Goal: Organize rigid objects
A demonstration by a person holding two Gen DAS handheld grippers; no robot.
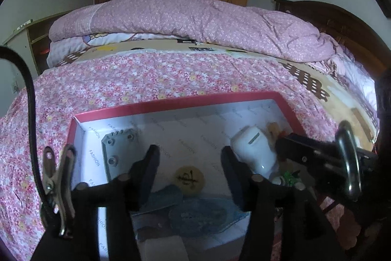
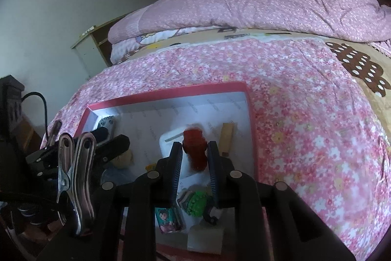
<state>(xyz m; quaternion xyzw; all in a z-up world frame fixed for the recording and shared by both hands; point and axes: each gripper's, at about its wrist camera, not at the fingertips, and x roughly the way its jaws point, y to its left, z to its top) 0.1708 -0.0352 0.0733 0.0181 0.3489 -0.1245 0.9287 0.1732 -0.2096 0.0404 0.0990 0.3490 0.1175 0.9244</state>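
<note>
Right gripper [image 2: 194, 153] clamps red toy [image 2: 194, 149], held over red-rimmed box [image 2: 168, 91], above white item [image 2: 168, 143]. Left gripper [image 1: 189, 158] jaws wide apart, empty, over box interior. Advice: lower toy to free floor, release low, avoid wooden block [image 2: 226, 137].

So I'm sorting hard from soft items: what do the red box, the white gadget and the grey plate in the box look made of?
Red box: probably cardboard, with thin walls and a printed white paper lining. White gadget: likely glossy moulded plastic, with rounded edges and a bright highlight. Grey plate: seemingly matte metal, dull grey with round holes, though painted plastic is possible.
</note>
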